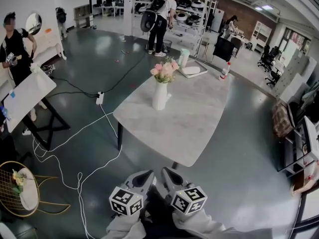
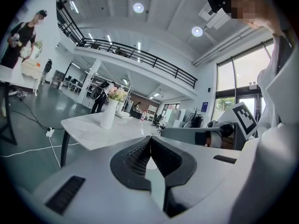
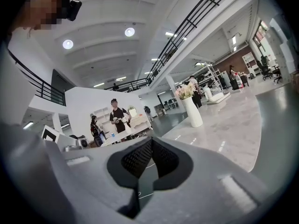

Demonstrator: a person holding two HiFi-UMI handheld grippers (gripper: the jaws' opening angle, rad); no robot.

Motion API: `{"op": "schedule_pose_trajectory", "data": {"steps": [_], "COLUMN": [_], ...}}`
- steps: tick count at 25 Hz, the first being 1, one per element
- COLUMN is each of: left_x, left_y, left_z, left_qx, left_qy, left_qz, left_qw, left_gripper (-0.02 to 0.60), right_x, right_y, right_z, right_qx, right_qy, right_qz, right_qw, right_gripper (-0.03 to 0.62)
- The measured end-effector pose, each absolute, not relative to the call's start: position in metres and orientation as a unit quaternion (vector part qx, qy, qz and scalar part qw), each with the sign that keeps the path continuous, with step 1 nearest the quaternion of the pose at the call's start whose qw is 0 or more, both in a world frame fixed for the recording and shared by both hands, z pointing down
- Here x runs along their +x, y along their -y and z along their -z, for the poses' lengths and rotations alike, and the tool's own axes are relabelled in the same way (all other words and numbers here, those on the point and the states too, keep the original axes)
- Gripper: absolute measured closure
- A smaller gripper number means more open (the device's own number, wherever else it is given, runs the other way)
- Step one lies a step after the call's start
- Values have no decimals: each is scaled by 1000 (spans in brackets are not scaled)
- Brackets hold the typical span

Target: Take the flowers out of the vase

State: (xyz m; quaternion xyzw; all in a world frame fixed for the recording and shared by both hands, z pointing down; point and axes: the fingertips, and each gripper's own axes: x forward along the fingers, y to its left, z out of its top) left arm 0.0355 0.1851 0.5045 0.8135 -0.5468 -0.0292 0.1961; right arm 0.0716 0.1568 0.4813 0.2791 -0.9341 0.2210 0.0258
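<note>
Pink flowers [image 1: 165,70] standing in a white vase [image 1: 160,96] toward the desk's [image 1: 199,118] far left edge. Probably light, soft, easily crushed; best pinched gently low on the stems. Left claw [image 1: 146,176] and right claw [image 1: 168,173] both shut, empty, just off the desk's near corner.

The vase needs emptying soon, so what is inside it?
Pink flowers stick out of the top of the white vase. Their stems, and any water, are hidden by its wall.
</note>
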Motion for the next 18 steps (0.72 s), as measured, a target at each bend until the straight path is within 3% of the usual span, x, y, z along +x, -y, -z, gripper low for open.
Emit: {"op": "schedule_pose_trajectory", "data": {"steps": [18], "left_x": [-13], "left_y": [-54], "left_z": [-501], "left_qx": [827], "left_qy": [528], "left_qz": [12], "left_qw": [194], "left_gripper": [580], "right_x": [13], "right_y": [-23], "right_z": [-474], "right_qx": [293], "right_qy": [927], "right_qz": [-233], "right_qw": [15], "right_gripper": [595]}}
